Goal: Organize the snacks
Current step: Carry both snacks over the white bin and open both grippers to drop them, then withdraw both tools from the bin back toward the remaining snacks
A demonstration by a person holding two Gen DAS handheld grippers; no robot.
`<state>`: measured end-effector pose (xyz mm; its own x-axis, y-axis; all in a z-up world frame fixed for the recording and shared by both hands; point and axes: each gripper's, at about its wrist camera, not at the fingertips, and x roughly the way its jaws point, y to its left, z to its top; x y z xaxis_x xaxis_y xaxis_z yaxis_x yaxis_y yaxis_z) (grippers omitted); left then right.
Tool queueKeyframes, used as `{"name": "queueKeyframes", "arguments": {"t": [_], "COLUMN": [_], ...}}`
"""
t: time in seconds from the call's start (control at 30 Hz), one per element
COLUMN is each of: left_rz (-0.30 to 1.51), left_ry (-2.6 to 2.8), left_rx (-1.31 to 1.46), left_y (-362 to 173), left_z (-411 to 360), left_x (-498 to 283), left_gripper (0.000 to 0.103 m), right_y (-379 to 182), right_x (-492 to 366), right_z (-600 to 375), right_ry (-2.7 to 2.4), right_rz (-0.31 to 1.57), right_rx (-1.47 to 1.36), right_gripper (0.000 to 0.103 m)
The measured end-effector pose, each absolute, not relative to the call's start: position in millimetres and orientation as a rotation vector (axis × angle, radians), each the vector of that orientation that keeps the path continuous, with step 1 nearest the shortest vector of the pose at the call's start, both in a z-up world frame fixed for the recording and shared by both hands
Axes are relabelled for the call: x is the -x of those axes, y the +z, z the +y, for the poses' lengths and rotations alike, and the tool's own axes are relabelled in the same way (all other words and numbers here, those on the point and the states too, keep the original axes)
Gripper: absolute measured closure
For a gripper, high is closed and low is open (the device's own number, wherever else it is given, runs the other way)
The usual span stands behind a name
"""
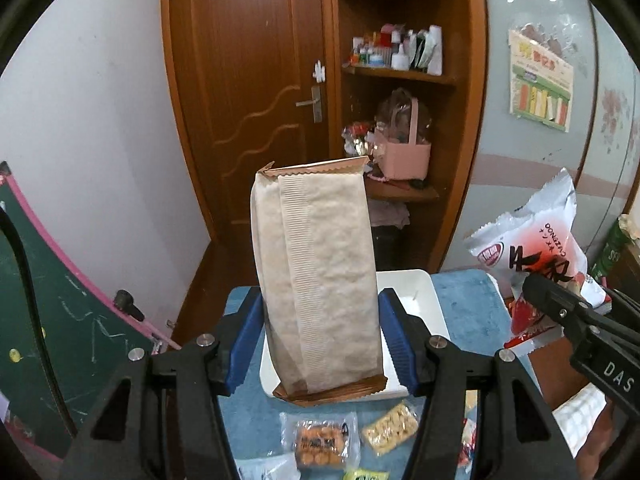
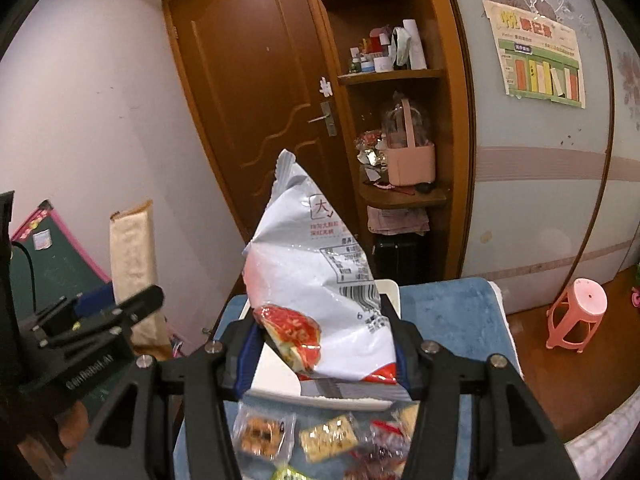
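Observation:
My left gripper (image 1: 320, 340) is shut on a tall beige paper-look snack packet (image 1: 320, 276) with brown crimped ends, held upright above a white tray (image 1: 420, 304) on the blue table cloth (image 1: 464, 308). My right gripper (image 2: 324, 344) is shut on a white and red snack bag (image 2: 316, 288), held upright over the same white tray (image 2: 276, 372). The bag also shows at the right of the left wrist view (image 1: 536, 248), and the beige packet at the left of the right wrist view (image 2: 132, 264). Small clear-wrapped snacks (image 1: 324, 444) (image 2: 328, 436) lie on the cloth in front of the tray.
A wooden door (image 1: 248, 100) and corner shelves with a pink basket (image 1: 404, 152) stand behind the table. A green chalkboard (image 1: 48, 300) leans at the left. A pink stool (image 2: 576, 320) stands on the floor at the right.

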<state>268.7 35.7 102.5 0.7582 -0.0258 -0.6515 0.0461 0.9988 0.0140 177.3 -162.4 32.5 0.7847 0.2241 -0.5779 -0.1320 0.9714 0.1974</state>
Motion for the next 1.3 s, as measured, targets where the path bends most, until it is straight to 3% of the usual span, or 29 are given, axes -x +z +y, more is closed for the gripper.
{"name": "queueKeyframes", "arguments": {"t": [0.27, 0.37, 0.53, 0.6, 0.83, 1.3], "left_rz": [0.806, 0.816, 0.879, 0.900, 0.935, 0.923], "left_ry": [0.003, 0.027, 0.009, 0.001, 0.003, -0.028], "left_rx": [-0.003, -0.023, -0.004, 0.039, 0.136, 0.130], "left_y": [38, 17, -9, -16, -26, 3], "left_z": [40, 39, 44, 50, 75, 92], "left_x": [-347, -361, -381, -383, -376, -326], "left_gripper": [0.045, 0.019, 0.009, 0.000, 0.000, 0.000], "right_y": [-10, -25, -50, -56, -51, -30], "right_x": [-231, -246, -263, -264, -258, -224], "right_z": [-140, -135, -137, -143, -157, -157], "right_ry": [0.109, 0.099, 0.149, 0.166, 0.169, 0.105], "right_rz": [0.730, 0.766, 0.844, 0.867, 0.832, 0.814], "right_rx": [-0.088, -0.065, -0.131, -0.182, -0.239, -0.151], "right_gripper": [0.047, 0.045, 0.041, 0.041, 0.029, 0.029]}}
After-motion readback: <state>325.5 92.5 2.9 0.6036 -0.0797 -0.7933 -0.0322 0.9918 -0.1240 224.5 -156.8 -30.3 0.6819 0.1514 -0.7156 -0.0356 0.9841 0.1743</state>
